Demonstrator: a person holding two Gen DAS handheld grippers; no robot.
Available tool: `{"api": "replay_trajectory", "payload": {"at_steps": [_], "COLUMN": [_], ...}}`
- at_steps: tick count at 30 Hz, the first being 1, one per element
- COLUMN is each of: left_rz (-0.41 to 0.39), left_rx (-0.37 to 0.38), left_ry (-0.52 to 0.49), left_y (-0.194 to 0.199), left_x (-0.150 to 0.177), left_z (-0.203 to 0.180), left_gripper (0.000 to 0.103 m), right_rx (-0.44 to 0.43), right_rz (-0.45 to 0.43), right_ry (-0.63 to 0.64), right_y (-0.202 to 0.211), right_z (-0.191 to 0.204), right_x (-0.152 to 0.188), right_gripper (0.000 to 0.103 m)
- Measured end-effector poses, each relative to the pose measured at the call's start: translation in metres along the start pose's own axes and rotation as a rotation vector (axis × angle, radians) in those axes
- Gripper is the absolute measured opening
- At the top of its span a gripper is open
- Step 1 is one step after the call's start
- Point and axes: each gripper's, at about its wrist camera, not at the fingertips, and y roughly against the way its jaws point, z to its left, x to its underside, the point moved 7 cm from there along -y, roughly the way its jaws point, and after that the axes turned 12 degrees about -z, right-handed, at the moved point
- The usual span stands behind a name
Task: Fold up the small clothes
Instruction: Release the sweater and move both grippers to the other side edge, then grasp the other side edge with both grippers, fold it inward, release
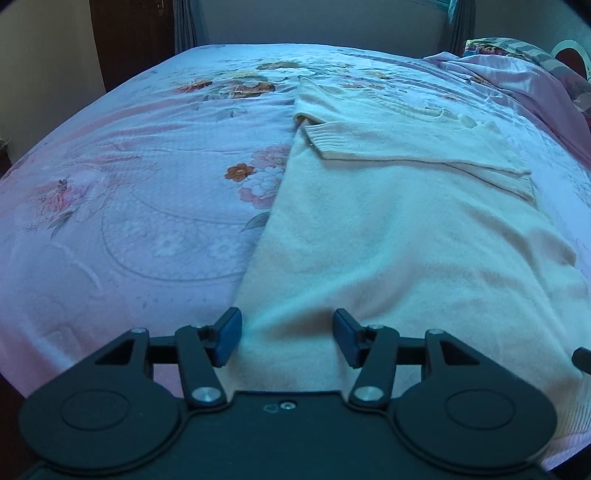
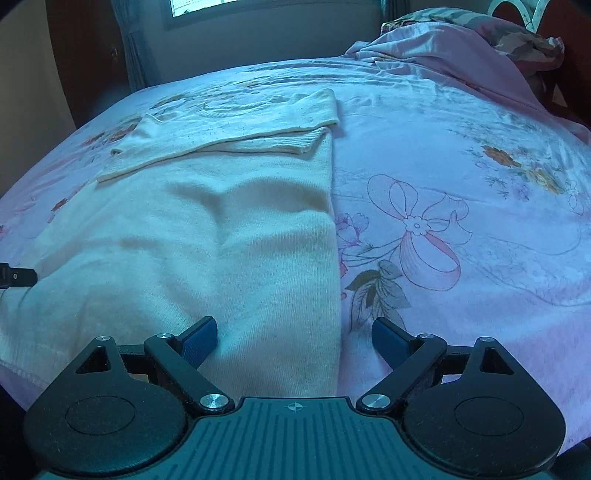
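A cream knitted sweater (image 1: 388, 229) lies flat on the bed, both sleeves folded across its chest, collar toward the far end. My left gripper (image 1: 288, 338) hovers over the sweater's near left edge; its blue pads stand apart with only cloth beneath, nothing pinched. In the right wrist view the same sweater (image 2: 207, 236) fills the left half. My right gripper (image 2: 293, 341) is open wide over the sweater's near right edge, one pad above the knit and the other above the sheet. A dark piece of the left gripper (image 2: 16, 276) shows at the left edge.
The bed is covered by a pale pink floral sheet (image 1: 129, 206). A crumpled pink cloth and patterned pillows (image 2: 461, 48) are heaped at the far right corner. A dark wooden door (image 1: 129, 40) and curtain stand behind the bed, with a window (image 2: 229, 5) above.
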Motion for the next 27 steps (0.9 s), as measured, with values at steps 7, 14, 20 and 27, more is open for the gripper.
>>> {"api": "replay_trajectory", "payload": {"at_steps": [7,14,20,27], "left_rz": [0.029,0.077,0.147,0.191], "left_rx": [-0.019,0.031,0.132,0.206], "left_ry": [0.082,0.146,0.217,0.201], "left_y": [0.014,0.010,0.012,0.014], "left_x": [0.015,0.022,0.032,0.041], "left_z": [0.034,0.047,0.047,0.035], "left_gripper": [0.053,0.054,0.045,0.011], "right_rx": [0.002,-0.027,-0.069,-0.111], "right_rz": [0.034,0.053,0.078,0.099], "right_ry": [-0.027,-0.074,-0.156,-0.276], "right_y": [0.017,0.025,0.027,0.029], "right_z": [-0.006,-0.005,-0.008,-0.020], "right_x": [0.013,0.014,0.015,0.017], "right_gripper": [0.090,0.065,0.048,0.045]}}
